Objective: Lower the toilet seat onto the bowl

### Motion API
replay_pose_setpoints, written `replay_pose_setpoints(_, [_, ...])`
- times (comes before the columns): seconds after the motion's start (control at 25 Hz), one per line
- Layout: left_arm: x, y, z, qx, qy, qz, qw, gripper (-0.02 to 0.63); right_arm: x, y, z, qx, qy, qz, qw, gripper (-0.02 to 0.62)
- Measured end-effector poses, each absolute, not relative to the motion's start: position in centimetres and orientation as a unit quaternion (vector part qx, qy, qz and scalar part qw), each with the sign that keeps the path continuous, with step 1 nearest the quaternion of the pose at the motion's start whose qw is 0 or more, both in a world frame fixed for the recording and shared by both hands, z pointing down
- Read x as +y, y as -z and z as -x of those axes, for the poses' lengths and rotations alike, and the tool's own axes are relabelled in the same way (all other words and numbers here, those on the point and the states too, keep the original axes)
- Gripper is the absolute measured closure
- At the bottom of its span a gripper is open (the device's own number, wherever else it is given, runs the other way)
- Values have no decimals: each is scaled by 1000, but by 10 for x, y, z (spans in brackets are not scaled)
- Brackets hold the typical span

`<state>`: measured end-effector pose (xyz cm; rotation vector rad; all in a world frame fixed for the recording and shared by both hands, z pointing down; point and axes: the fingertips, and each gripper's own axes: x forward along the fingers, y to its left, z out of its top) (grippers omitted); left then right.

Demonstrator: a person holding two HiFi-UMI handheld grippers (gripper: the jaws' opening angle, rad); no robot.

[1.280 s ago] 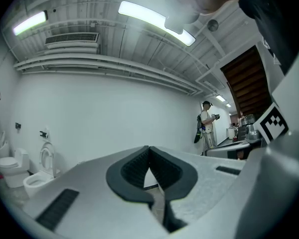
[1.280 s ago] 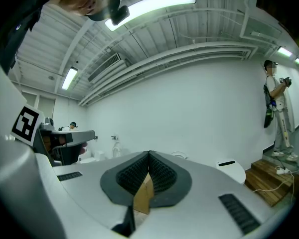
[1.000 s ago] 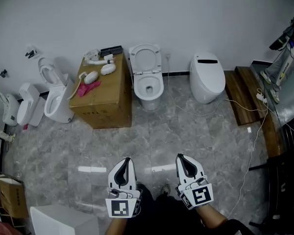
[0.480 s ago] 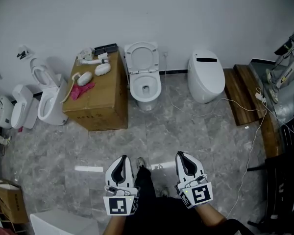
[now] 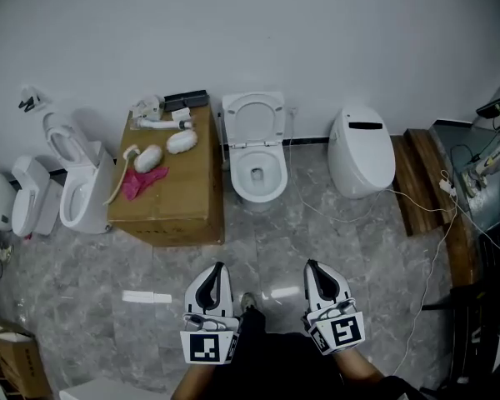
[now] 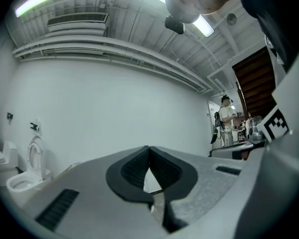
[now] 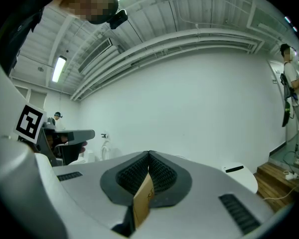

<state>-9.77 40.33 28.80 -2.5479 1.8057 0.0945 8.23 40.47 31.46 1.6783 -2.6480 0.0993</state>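
The white toilet (image 5: pixel 260 173) stands against the back wall, between a cardboard box and a closed toilet. Its seat and lid (image 5: pixel 254 117) are upright, leaning on the wall, and the bowl is uncovered. Both grippers are low in the head view, well short of the toilet, over the marble floor. My left gripper (image 5: pixel 215 272) is shut with nothing in it, and its tips meet in the left gripper view (image 6: pixel 149 147). My right gripper (image 5: pixel 314 269) is shut and empty too (image 7: pixel 149 153).
A cardboard box (image 5: pixel 171 198) with white fittings and a pink cloth (image 5: pixel 146 182) stands left of the toilet. Beyond it stand more toilets (image 5: pixel 75 194). A closed white toilet (image 5: pixel 362 152), a wooden step (image 5: pixel 417 177) and loose cables (image 5: pixel 433 223) are on the right. A person (image 6: pixel 224 126) stands far off.
The view has swung, so the toilet now sits slightly right of centre and a little lower in the picture. The person's foot has stepped forward. Both grippers stay shut.
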Motion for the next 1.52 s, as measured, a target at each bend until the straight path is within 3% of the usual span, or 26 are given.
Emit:
replay_pose_setpoints(0.52, [258, -304, 137, 566, -18, 824, -15, 597, 251, -315, -53, -830, -30, -558, 13, 571])
replay_pose_setpoints(1.52, [-88, -308, 88, 612, 24, 790, -9, 597, -113, -330, -99, -872, -43, -487, 30, 571])
